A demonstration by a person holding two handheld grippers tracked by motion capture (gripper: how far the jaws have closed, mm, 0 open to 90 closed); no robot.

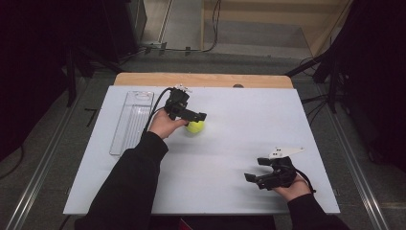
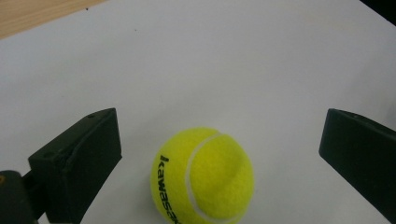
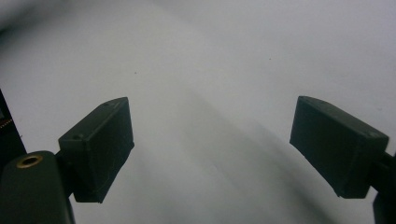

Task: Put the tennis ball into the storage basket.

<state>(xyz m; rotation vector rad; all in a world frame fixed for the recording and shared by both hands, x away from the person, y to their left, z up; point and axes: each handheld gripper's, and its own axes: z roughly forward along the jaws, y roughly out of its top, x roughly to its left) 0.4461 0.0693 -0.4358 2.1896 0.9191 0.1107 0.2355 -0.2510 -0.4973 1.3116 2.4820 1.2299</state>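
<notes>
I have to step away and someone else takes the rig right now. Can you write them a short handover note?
Left tool: open, jaws on either side of the tennis ball, not touching it.
Right tool: open, holding nothing, over bare white table near the front right.
Ball sits on the table; a clear tray lies at the left.
Done: left tool lined up on the ball.
Left: close on it and lift.

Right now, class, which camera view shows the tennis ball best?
The left gripper view: the tennis ball sits large between the open jaws, its seam and lettering clear. The high view shows it small beside the left gripper.
</notes>
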